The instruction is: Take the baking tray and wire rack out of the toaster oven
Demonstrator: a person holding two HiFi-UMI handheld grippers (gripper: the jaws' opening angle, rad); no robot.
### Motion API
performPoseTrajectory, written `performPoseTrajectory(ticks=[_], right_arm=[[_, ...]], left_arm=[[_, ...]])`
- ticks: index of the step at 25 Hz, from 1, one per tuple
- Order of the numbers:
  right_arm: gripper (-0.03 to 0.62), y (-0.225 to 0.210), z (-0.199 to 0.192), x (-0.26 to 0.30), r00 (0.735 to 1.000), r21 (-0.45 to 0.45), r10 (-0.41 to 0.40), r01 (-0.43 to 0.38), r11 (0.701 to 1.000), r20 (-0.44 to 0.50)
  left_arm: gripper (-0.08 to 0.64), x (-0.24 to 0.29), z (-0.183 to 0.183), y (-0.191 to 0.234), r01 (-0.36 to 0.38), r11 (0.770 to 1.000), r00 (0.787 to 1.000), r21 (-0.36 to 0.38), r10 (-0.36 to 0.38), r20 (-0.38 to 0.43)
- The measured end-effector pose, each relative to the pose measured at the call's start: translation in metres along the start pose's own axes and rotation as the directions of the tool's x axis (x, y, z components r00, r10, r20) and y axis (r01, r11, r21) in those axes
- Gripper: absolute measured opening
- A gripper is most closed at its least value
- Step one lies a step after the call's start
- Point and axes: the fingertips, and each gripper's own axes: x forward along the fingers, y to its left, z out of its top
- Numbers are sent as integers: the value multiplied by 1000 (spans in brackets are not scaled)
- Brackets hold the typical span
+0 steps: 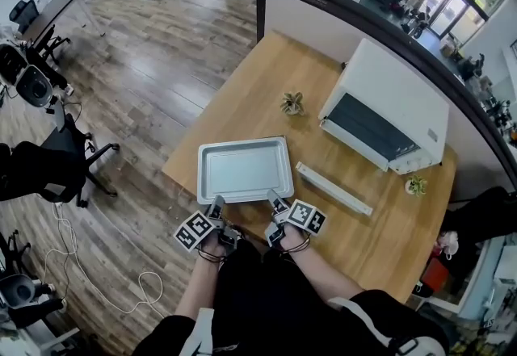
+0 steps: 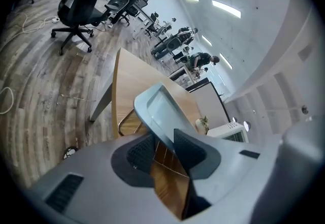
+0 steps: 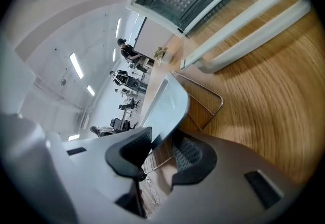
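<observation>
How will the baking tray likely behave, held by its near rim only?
Probably stiff: the baking tray looks flat, held by left gripper and right gripper. Likely slippery: smooth metal, thin rim. It may tip away, pinched along one edge.

1. The wire rack [image 3: 209,97] is almost wholly hidden under the baking tray [image 1: 245,170]. In both gripper views I see only thin wire loops poking out from beneath it, and I cannot make it out in the head view.
2. The tray's rim along the table's [image 1: 242,100] near edge disappears between the jaws of the left gripper [image 1: 216,204] and the right gripper [image 1: 277,202].
3. The toaster oven [image 1: 386,108] cavity is too dark for me to tell what is inside.
4. Its control markings are too small to read.
5. The person's forearms [image 1: 196,286] run off the head view's bottom edge.
</observation>
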Motion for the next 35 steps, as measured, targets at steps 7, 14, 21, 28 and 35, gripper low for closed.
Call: performPoseTrajectory(ticks=[7, 14, 21, 28, 35], right_arm=[[240, -9, -10, 4, 991, -51, -123, 120, 991, -56], [345, -20, -17, 6, 975, 26, -172, 177, 984, -139], [354, -28, -33, -7, 965, -4, -179, 182, 983, -190], [296, -19, -20, -28, 971, -221, -194, 160, 962, -142], [5, -10, 31, -65, 976, -550, -212, 209, 809, 58]], left_arm=[[147, 7, -10, 8, -159, 982, 983, 99, 167, -77], [230, 7, -27, 16, -220, 969, 959, 117, 236, -155], [238, -9, -31, 35, -257, 961, 951, 101, 270, -151], [236, -19, -46, -2, -160, 948, 960, 274, 214, -180], [34, 18, -85, -100, 195, 698, 948, 689, 45, -314]])
